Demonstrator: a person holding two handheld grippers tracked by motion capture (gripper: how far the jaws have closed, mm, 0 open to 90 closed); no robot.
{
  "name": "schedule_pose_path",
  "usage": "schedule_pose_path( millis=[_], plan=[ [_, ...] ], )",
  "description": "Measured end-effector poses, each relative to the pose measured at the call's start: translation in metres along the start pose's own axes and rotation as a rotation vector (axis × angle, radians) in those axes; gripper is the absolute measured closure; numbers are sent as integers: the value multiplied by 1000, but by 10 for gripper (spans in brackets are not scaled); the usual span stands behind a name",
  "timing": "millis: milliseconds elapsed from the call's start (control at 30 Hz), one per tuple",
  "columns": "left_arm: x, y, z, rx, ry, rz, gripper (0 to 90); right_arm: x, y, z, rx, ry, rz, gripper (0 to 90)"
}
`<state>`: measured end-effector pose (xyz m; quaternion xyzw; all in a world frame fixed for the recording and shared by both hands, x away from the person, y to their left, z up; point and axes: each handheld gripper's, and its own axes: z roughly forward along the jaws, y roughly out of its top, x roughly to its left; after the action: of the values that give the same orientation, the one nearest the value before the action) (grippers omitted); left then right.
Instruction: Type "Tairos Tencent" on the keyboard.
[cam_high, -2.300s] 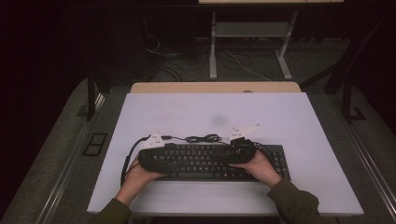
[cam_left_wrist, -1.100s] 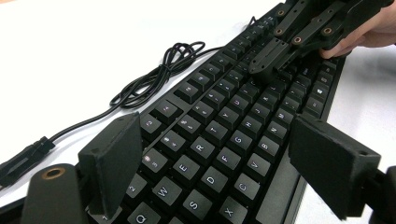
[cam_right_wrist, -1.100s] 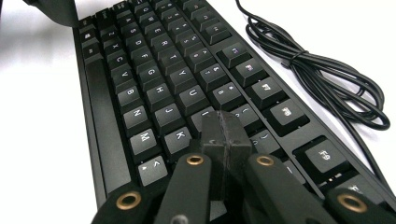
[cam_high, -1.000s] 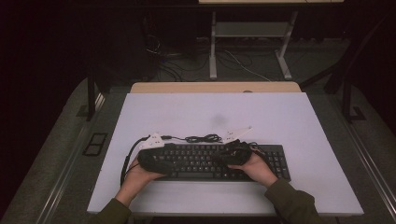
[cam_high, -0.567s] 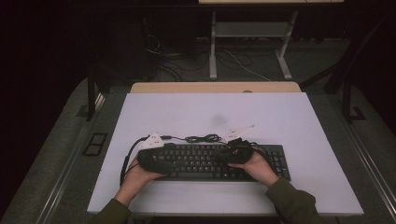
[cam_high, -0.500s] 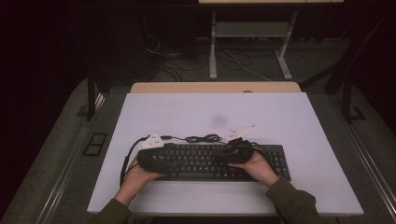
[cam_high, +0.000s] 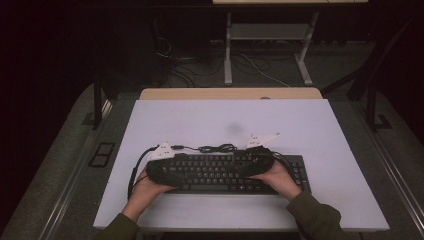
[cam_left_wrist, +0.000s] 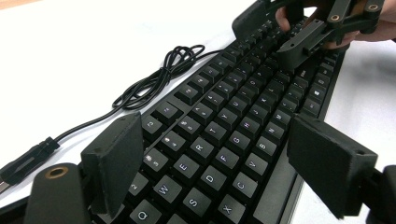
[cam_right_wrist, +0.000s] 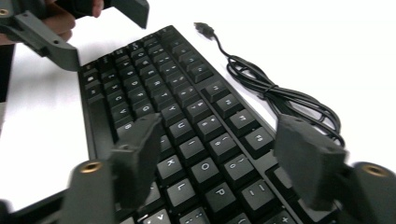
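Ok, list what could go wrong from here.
The right tongs, jaws just opening with nothing between them, hang close over the keyboard; dropping could press keys unintentionally. The left tongs stand open just above the letter keys too. The coiled cable beside the keyboard could snag a jaw.

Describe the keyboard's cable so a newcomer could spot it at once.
On the white table, a black keyboard lies near the person's edge. Just beyond its far edge sits the cable, a thin black cord gathered into a loose bundle of loops, with a plug on its free end. It is the only coiled thing there.
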<state>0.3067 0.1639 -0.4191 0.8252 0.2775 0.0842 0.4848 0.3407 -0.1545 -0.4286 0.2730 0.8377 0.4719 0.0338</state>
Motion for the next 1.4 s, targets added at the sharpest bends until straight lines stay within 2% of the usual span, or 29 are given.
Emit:
schedule_pose_path(
  millis=[100, 167, 500, 600, 933, 1033, 1200, 1400],
  plan=[
    [0, 0, -1, 3, 0, 1, 184, 0, 0, 1, -7, -14, -4, 250],
    [1, 0, -2, 2, -1, 1, 188, 1, 0, 1, -6, -25, -6, 249],
    [3, -3, -7, 9, 0, -6, 228, 0, -1, 0, -5, -21, 1, 249],
    [5, -4, -9, 5, -4, -9, 268, 0, -1, 0, -6, -23, 4, 249],
    [9, -7, -18, 7, 5, -7, 557, 0, -1, 0, -6, -23, 4, 249],
    [11, -8, -20, 3, 2, -15, 674, 0, -1, 0, -7, -22, 4, 249],
    [12, -9, -21, 23, -3, -15, 887, 0, -1, 0, -5, -22, 5, 249],
    [13, -11, -16, 55, -9, -19, 893, 1, -1, 0, -4, -22, 3, 249]
  ],
)
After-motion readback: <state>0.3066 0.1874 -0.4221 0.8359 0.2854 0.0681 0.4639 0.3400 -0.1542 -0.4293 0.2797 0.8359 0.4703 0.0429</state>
